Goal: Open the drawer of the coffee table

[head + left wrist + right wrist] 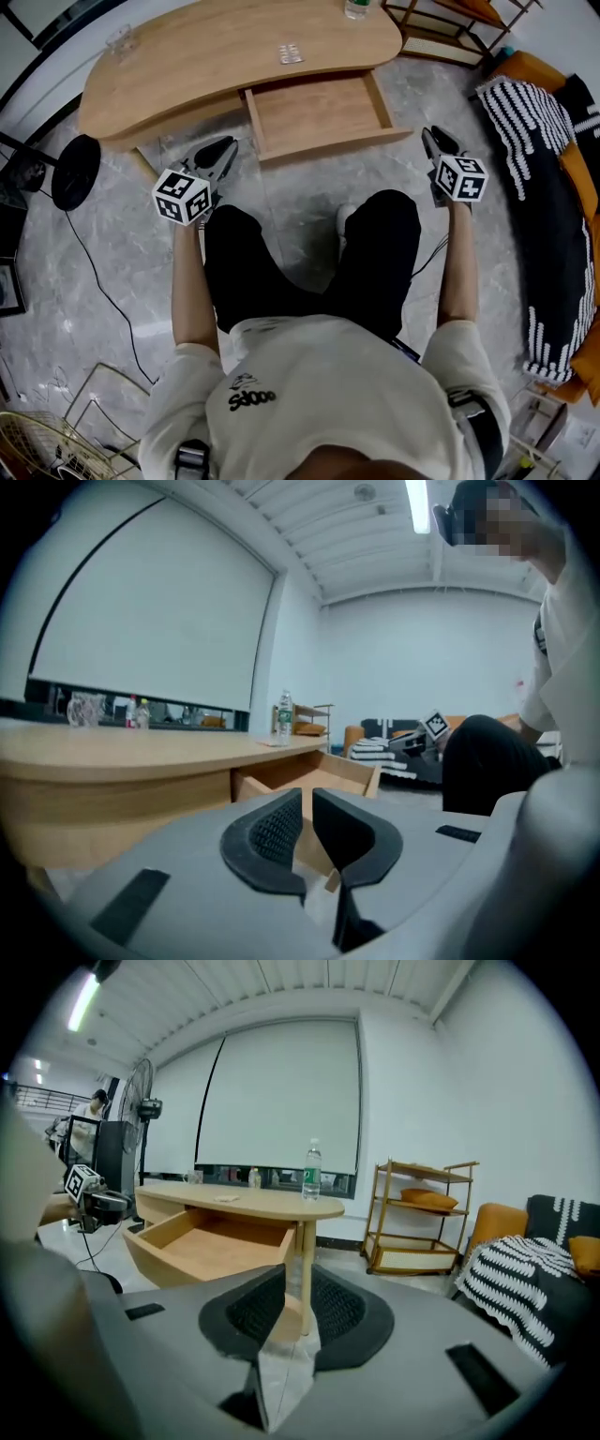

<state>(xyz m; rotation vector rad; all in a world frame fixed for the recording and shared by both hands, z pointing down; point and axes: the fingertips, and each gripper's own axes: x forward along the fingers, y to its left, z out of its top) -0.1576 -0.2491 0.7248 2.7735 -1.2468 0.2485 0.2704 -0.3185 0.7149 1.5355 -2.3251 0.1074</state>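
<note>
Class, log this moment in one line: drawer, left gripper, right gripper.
drawer: pulled open, empty | left gripper: off drawer, jaws slightly apart, empty | right gripper: off drawer, jaws slightly apart, empty

**White Room, Blind Drawn, Light On**

Beneath you lies a grey marbled floor (291, 187); a wide white blind (281, 1091) fills the far wall; a strip light (417, 503) glows overhead; a wooden shelf rack (419, 1213) stands beside an orange sofa (492, 1227) draped in a striped blanket (525, 1274); a pedestal fan (141, 1084) stands left of the blind.
</note>
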